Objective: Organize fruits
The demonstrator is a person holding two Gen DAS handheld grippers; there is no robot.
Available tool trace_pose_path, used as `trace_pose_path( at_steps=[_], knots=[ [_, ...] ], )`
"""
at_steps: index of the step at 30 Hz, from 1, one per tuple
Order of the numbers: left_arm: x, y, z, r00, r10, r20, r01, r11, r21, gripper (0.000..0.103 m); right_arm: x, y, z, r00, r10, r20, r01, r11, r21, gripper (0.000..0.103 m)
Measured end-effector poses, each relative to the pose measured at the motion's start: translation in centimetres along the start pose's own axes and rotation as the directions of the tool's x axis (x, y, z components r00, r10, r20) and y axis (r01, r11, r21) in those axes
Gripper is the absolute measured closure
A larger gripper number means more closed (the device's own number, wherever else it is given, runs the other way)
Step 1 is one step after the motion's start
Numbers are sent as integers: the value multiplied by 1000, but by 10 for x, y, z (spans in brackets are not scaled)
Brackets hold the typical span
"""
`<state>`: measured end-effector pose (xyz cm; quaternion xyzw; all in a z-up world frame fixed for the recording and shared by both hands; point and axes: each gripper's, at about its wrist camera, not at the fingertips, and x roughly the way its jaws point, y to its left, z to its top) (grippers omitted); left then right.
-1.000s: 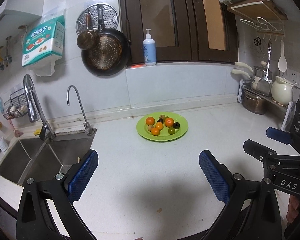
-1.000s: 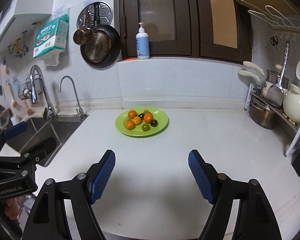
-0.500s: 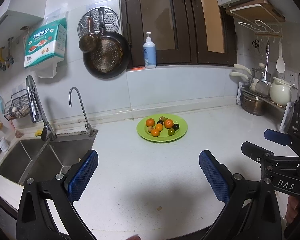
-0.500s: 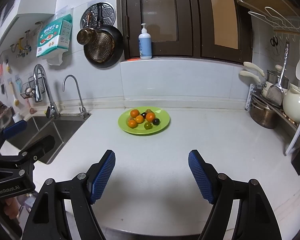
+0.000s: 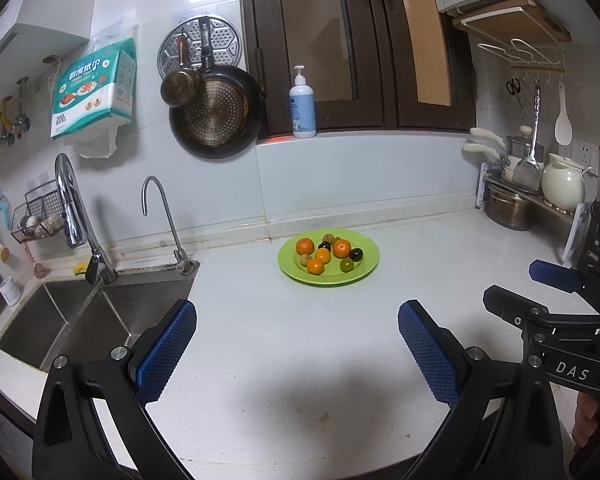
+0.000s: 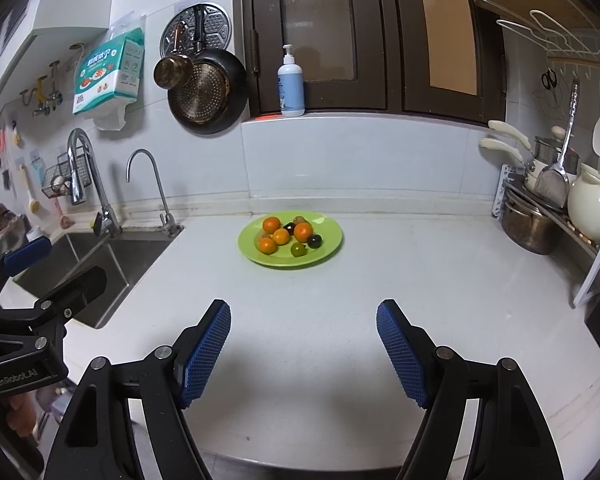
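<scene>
The fruits point(image 5: 327, 255) all lie on the green plate point(image 5: 366, 270) in a loose cluster at mid-desk, near the back wall: four orange ones, two dark ones, a green one and one or two brownish ones, some touching. No fruit shows on the bare desk point(image 5: 260, 344) around the plate, and no second dish or basket is in view.

That picture fits two stages. Either the fruits are gathered on the plate as the task wants, or they sit mixed there waiting to be sorted or moved elsewhere. Nothing here settles which, so no particular move can be named. Any reach to the plate would have to cross open desk, since both claws sit well short of it.

The left claw point(image 5: 298, 354) is spread wide and holds nothing, hovering over the near desk by the sink point(image 5: 72, 320). The right claw point(image 6: 303, 350) is likewise wide and empty, to its right. Each shows at the edge of the other's view.

Against the earlier frames, the plate and fruits have not shifted among themselves. The plate sits slightly farther and higher in both views, so both claws seem to have drawn back a little from it, with their spread unchanged.
</scene>
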<state>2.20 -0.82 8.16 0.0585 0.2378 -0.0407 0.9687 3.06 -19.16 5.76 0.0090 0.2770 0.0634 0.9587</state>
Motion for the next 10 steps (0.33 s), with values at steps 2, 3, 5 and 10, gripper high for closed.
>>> trace_pose_path(
  at_steps=[2, 3, 5, 10],
  knots=[
    [0, 1, 0, 1000, 4, -2, -4, 1000, -4, 0, 2, -1, 0, 1000, 4, -3, -4, 1000, -1, 27],
    [0, 1, 0, 1000, 6, -3, -6, 1000, -6, 0, 2, 0, 0, 1000, 3, -2, -3, 1000, -2, 27],
    [1, 2, -1, 1000, 6, -5, -6, 1000, -8, 0, 3, 0, 0, 1000, 5, -4, -5, 1000, -3, 27],
    [1, 2, -1, 1000, 12, -5, -12, 1000, -9, 0, 3, 0, 0, 1000, 7, -4, -7, 1000, -3, 27]
  ],
)
